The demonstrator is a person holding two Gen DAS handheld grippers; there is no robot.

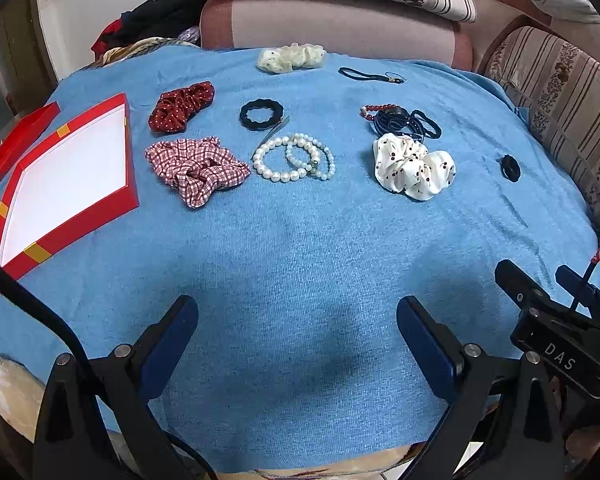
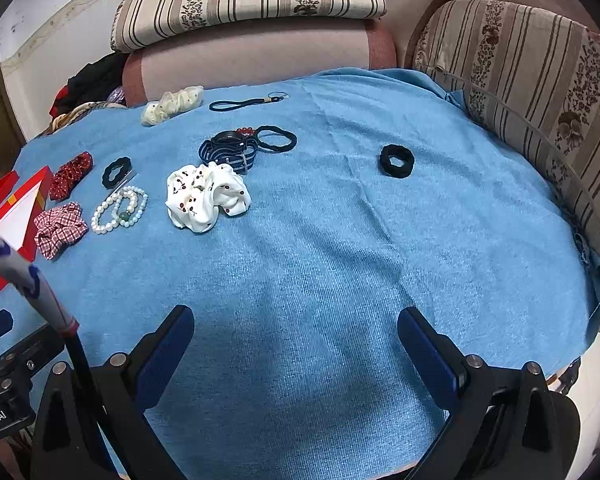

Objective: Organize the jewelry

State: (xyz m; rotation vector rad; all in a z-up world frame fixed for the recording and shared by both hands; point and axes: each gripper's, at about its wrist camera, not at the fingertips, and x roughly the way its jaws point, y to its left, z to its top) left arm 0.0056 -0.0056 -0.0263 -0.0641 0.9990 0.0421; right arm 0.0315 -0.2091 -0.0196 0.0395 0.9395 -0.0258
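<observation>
Both the left gripper (image 1: 298,332) and right gripper (image 2: 296,340) are held spread and empty above the blue cloth (image 1: 300,260), pearl bracelets (image 1: 294,157) lying ahead of the left, red box (image 1: 66,184) far to its left.

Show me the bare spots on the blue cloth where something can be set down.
The widest bare stretch of blue cloth lies between the open grippers and the pearl bracelets. Another lies around the lone black scrunchie. It is crowded from the red box to the white cherry scrunchie.
</observation>
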